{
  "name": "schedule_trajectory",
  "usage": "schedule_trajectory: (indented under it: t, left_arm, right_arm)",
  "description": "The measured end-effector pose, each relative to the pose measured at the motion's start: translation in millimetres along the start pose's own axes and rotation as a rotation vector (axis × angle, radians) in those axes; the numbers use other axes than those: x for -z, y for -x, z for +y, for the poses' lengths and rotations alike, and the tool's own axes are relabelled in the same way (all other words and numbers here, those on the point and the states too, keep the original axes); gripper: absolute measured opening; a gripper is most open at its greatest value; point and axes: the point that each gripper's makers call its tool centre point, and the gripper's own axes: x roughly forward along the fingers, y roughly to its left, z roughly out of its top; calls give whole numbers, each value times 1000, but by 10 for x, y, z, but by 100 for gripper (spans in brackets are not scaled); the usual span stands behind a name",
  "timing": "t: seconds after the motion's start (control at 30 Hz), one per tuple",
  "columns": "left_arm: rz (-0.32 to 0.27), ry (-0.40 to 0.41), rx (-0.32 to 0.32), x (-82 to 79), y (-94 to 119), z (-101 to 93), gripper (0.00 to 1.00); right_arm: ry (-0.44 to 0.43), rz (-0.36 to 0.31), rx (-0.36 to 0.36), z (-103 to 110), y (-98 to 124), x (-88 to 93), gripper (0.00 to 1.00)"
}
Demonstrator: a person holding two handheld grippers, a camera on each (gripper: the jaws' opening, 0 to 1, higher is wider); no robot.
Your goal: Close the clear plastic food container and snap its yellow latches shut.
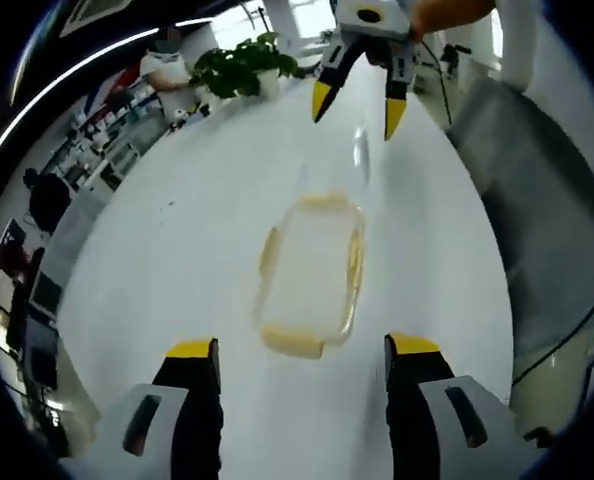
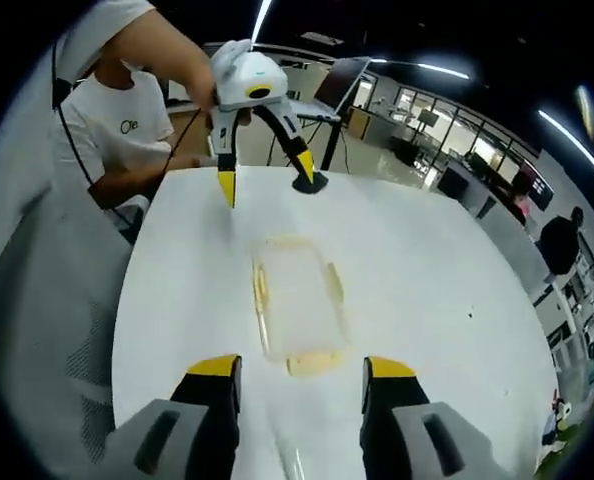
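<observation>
A clear plastic food container [image 1: 312, 275] with yellow latches [image 1: 292, 343] along its edges lies flat on the white table [image 1: 177, 230]. It sits between my two grippers, which face each other over it. My left gripper [image 1: 302, 350] is open just short of the container's near end, apart from it. Beyond the far end my right gripper [image 1: 357, 112] hangs open above the table. In the right gripper view the container [image 2: 297, 305] lies ahead of the open right gripper [image 2: 303, 367], with the left gripper [image 2: 266, 180] open beyond it. Whether the latches are snapped down is unclear.
A faint clear shape [image 1: 361, 150] lies on the table near the right gripper. A potted plant [image 1: 242, 68] stands at one end of the table. A person in a white shirt [image 2: 127, 130] sits at the other end, by a black stand [image 2: 327, 150].
</observation>
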Motion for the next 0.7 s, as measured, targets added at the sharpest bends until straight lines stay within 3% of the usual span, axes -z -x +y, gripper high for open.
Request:
schedule_trajectory:
  t: [0.1,0.23,0.5,0.7]
  left_arm:
    - [49,-28,32,99,-55,0,54]
    - [51,-71,54,114,-124,12,58]
    - [101,-155,107,200,-269,61,54]
    - [117,-140,140,263,-382,110,54]
  right_arm:
    - [-2,9,-7,-43,-66,16,45]
    - [25,36,-28,-78,-171,46,45]
    - [57,81,-59,-160,-327,108,46]
    - [62,111,-101,-177,-437,155,45]
